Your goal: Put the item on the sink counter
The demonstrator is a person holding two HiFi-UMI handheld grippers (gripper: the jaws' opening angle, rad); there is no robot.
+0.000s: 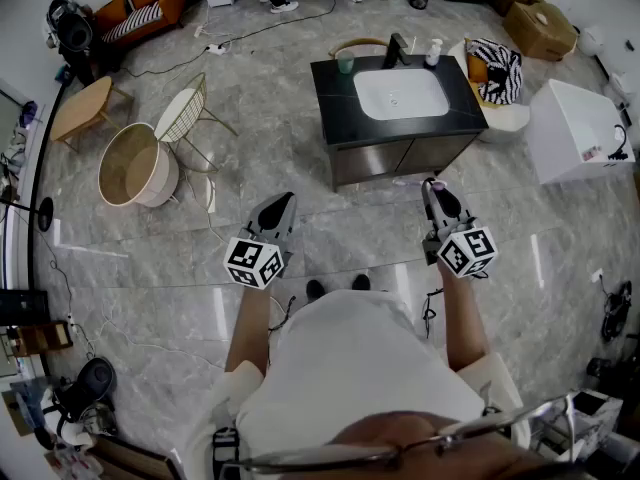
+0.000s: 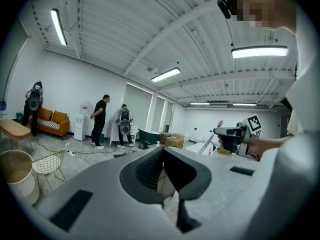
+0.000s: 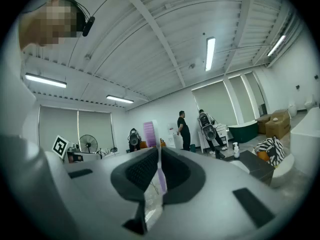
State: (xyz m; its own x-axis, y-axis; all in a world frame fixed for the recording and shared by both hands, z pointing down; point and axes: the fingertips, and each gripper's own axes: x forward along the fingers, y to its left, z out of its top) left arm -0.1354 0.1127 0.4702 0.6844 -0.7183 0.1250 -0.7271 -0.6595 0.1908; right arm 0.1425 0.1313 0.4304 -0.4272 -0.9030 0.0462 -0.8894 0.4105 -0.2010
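The grey marble floor (image 1: 150,268) spreads through an open room. The black sink counter (image 1: 335,78) stands far centre, well apart from both grippers. The right gripper (image 3: 157,151) is clamped on the item (image 3: 150,131), a thin flat strip. Its long axis runs out along the jaws, purple end past the tips, pointing far. The left gripper (image 2: 162,151) is closed on nothing. Ceiling lights (image 2: 260,51) appear only in the gripper views. The head view shows the strip as a mere speck.
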